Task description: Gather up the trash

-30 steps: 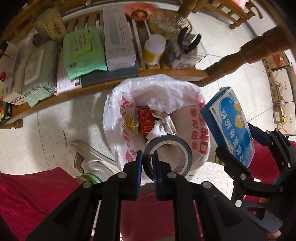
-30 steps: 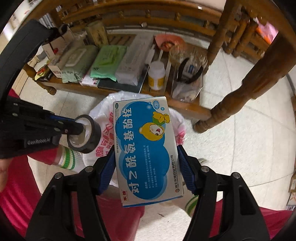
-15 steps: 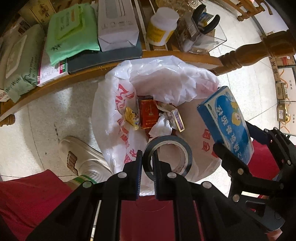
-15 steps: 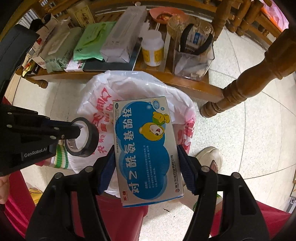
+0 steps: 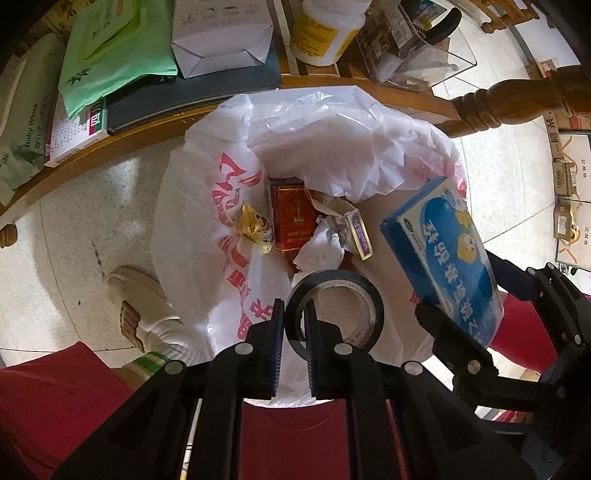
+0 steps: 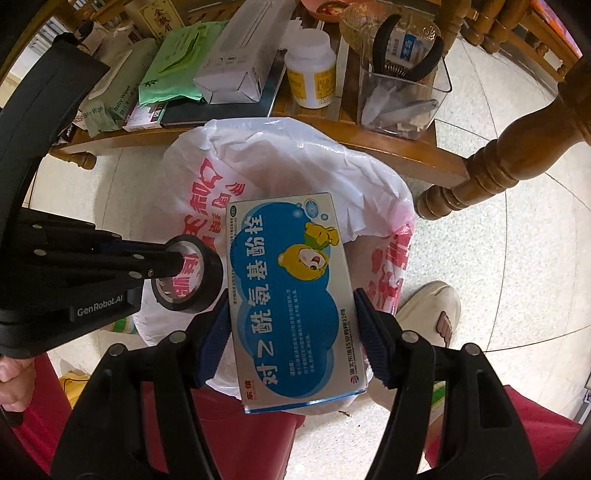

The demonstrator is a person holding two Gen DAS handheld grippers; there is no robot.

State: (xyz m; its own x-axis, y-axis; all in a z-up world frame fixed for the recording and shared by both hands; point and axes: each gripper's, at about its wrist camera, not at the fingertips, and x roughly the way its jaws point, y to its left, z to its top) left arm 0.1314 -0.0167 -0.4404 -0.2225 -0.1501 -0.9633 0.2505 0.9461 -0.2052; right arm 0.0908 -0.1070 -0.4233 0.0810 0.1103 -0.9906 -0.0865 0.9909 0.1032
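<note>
Two grippers hold trash above an open white bag on pale tiled floor.

The left gripper pinches a black tape roll; the right gripper clamps a blue medicine box; a cluttered wooden shelf stands behind.

In the right wrist view the blue box hides the white bag's contents. In the left wrist view the top frame edge cuts off the yellow-labelled bottle, and the small print on the red packet is unreadable.

Bright, even indoor light, soft shadows, mild glare on floor tiles, strong fisheye bending and dark corners.
</note>
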